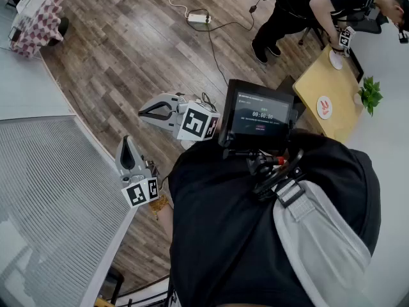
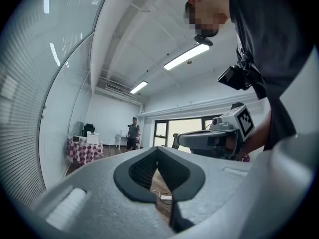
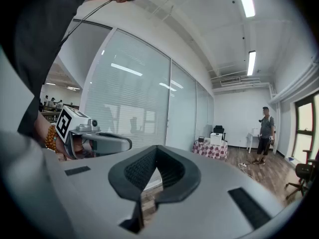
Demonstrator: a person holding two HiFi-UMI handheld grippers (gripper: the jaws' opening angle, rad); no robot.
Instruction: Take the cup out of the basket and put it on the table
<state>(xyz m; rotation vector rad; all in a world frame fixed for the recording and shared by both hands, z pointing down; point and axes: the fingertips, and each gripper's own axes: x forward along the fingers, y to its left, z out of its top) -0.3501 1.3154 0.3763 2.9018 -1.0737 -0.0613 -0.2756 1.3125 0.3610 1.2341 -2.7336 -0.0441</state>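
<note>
No cup or basket shows in any view. My left gripper (image 1: 126,141) hangs close to my body over the wood floor, shut with nothing between its jaws. The right gripper (image 1: 141,112) sits just above it in the head view, pointing left, and is also shut and empty. In the left gripper view the jaws (image 2: 157,149) meet at their tips, with the right gripper (image 2: 214,136) off to the right. In the right gripper view the jaws (image 3: 155,147) are closed, and the left gripper (image 3: 94,138) is at the left.
A wooden table (image 1: 313,82) with two plates and a small plant (image 1: 369,93) stands at the upper right, where a person (image 1: 319,5) bends over it. A power strip (image 1: 199,18) lies on the floor. A checkered-cloth table (image 1: 38,18) is at the upper left. A blinded glass wall (image 1: 57,203) runs along the left.
</note>
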